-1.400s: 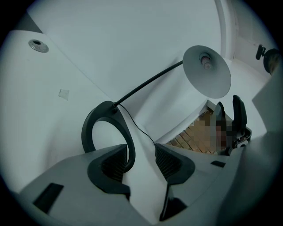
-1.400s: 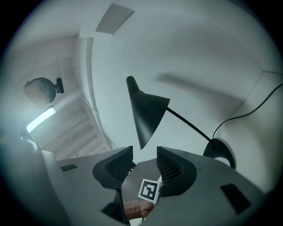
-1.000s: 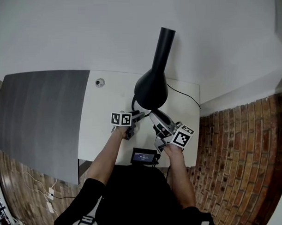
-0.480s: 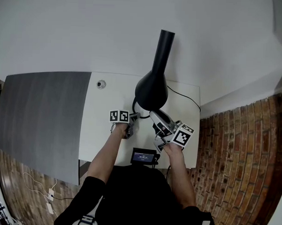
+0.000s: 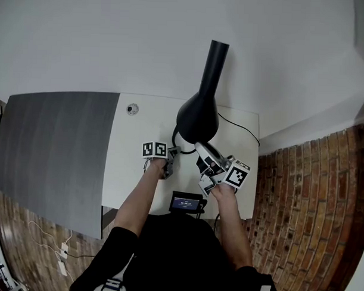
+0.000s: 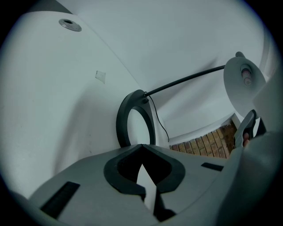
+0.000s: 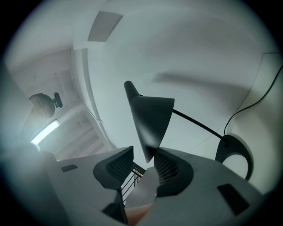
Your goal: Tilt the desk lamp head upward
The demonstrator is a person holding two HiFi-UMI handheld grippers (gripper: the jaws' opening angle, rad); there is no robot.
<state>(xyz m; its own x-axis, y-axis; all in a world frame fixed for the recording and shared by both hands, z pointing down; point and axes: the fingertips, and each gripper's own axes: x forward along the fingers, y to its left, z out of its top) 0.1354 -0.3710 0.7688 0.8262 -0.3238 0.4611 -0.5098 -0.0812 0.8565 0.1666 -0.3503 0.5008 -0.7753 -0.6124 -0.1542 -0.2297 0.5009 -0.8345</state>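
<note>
- Head view: the black desk lamp head point(image 5: 198, 117) hangs over the white desk point(image 5: 139, 176). Its narrow neck runs toward 12 o'clock and its wide rim faces 6 o'clock.
- The right gripper point(image 5: 201, 150) comes in from 5 o'clock of the lamp head, and its tips reach the rim's near edge.
- Right gripper view: the jaws stand apart and the lowest edge of the rim dips between them. The edge sits closer to the pad on the 3 o'clock side. Whether that pad touches it cannot be told, and the other pad is clear of it.
- The left gripper point(image 5: 172, 153) sits at 7 o'clock of the lamp head, low over the desk and apart from the rim.
- Left gripper view: the jaws have just been closing and now meet at the tips with nothing between them.
- The ring-shaped lamp base point(image 6: 123, 126) rests on the desk just past those tips at 12 o'clock.
- From the base the thin lamp arm point(image 6: 185, 79) climbs toward 2 o'clock to the lamp head.
- A small screen point(image 5: 186, 203) sits at the desk's 6 o'clock edge, between the forearms.
</note>
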